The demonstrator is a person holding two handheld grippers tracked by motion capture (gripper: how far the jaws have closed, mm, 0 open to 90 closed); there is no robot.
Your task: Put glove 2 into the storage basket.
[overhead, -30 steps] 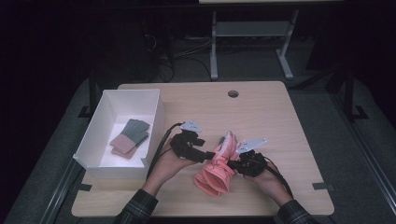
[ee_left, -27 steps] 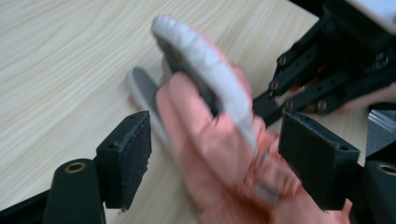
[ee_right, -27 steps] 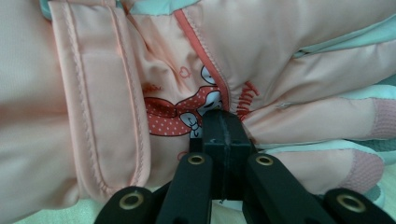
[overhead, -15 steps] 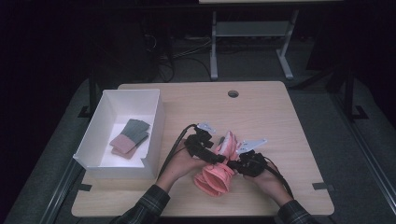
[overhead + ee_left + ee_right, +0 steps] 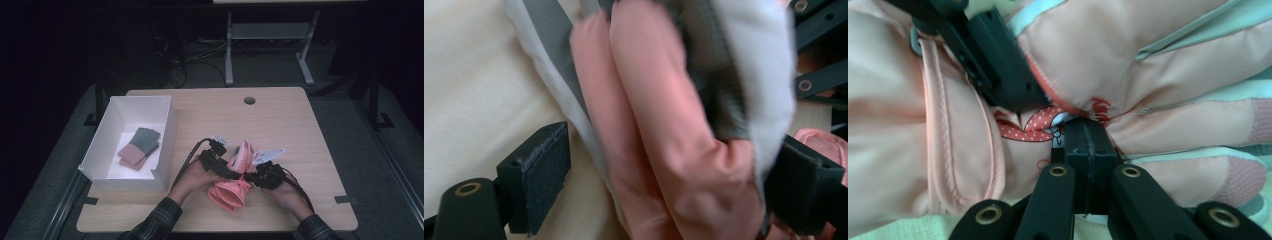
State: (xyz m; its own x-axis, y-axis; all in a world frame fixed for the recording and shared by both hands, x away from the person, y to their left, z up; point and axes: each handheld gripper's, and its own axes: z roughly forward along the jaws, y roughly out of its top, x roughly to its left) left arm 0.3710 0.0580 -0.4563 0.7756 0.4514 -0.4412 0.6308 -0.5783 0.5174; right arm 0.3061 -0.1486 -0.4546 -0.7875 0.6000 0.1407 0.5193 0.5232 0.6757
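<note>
In the high view, a pink glove (image 5: 234, 184) lies on the near middle of the wooden counter (image 5: 300, 120), its fingers pointing far and its cuff toward the person. The left claw (image 5: 223, 166) sits at the glove's left side and the right claw (image 5: 254, 176) at its right, both touching the fabric. A white box (image 5: 165, 131) stands well to the left with a folded cloth (image 5: 139, 147) inside.

In the left gripper view, the left claw (image 5: 664, 185) has just been opening; its 2 pads stand wide apart on either side of the glove (image 5: 664, 130), the left pad clear of the fabric, the right one against it or just beside it, so nothing is pinched.

In the right gripper view, the right claw (image 5: 1087, 142) is pressed together on a small pinch of the glove (image 5: 1158, 65) near a red dotted bow (image 5: 1030, 129), with the other claw's black jaw lying across the fabric above.

The step in hand looks like regrasping to fold or lift the glove. To do it well, the right claw should hold its pinch steady while the left closes on both layers, deep enough that the slick fabric does not slip.
</note>
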